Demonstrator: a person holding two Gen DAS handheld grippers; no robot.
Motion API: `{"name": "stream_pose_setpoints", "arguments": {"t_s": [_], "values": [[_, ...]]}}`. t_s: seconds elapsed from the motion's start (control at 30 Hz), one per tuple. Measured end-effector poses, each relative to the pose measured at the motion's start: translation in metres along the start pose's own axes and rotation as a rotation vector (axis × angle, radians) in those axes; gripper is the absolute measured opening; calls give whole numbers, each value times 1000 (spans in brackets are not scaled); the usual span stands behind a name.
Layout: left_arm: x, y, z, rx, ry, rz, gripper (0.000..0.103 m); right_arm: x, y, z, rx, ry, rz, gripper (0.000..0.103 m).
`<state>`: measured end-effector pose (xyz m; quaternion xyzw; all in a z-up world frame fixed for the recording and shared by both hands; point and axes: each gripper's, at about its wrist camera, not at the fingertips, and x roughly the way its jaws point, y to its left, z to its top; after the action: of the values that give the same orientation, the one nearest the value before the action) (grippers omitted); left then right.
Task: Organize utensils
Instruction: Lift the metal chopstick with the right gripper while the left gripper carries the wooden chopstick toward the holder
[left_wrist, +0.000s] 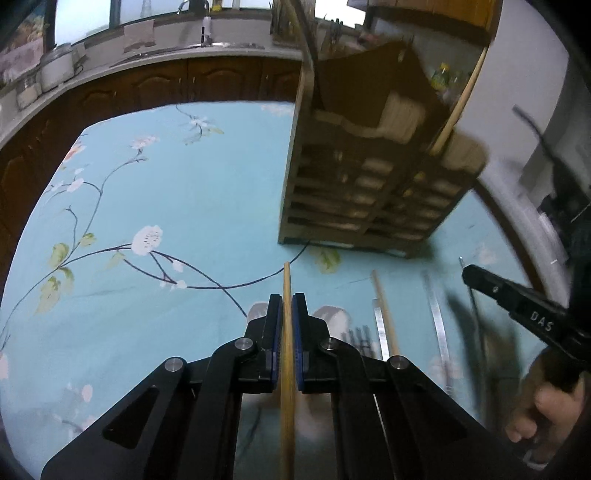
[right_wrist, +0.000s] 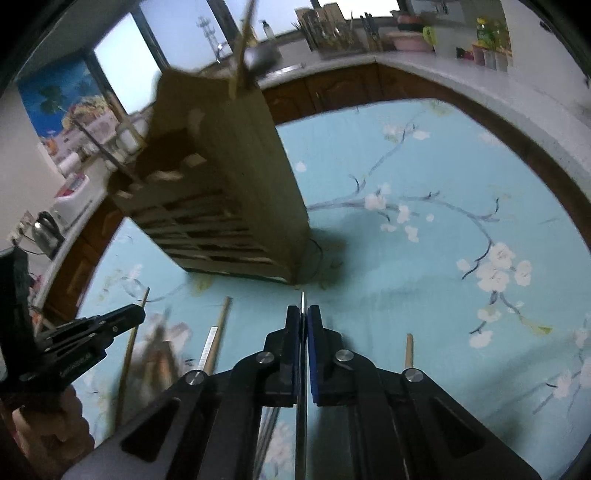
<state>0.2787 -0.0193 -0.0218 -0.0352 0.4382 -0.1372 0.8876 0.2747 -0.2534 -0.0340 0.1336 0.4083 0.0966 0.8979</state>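
Both pairs of jaws are pinched tight, each on a thin utensil. From where I stand, the left gripper has its blue pads pressed against a wooden chopstick, which runs straight down between the fingers and pokes out a little past the tips. Over to its right, on the flowered blue tablecloth, lie more loose utensils: another wooden chopstick just beside a flat metal strip, then a second metal piece, and something dark and blurred I cannot make out. Behind them stands the wooden utensil holder, a slatted box with a tall back, already carrying a few long sticks upright in it. It sits on the cloth ahead of both grippers, well apart from the left one's tips.

Further right, the right gripper is closed on a thin metal utensil, a slim dark blade-like strip whose pointed tip shows just beyond the pads. What kind of utensil it is I cannot tell. A single wooden stick lies on the cloth just to its right. A hand shows at the edge of the left camera's view, wrapped round the right gripper's handle. Dark cabinets and a counter ring the table.
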Motion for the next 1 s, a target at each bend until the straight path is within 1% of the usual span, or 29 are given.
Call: {"name": "stream_pose_setpoints", "arguments": {"t_s": [0.1,0.27,0.5,0.7,0.83,1.0], "values": [[-32,4,0,-25,-56,-43,4,-28,8,2,-16,-48,24,4],[-79,2,4,-30,-140,-88,4,-70,16,8,-31,-135,57,4],[-127,-4,3,-8,-233,-113,4,-122,26,18,-48,-254,81,4],[-149,-4,5,-4,-286,-112,4,-150,34,26,-66,-332,90,4],[-159,-5,8,-4,-319,-115,4,-158,38,30,-72,-358,95,4],[-163,-6,12,-4,-348,-117,4,-160,38,32,-73,-365,103,4]]}}
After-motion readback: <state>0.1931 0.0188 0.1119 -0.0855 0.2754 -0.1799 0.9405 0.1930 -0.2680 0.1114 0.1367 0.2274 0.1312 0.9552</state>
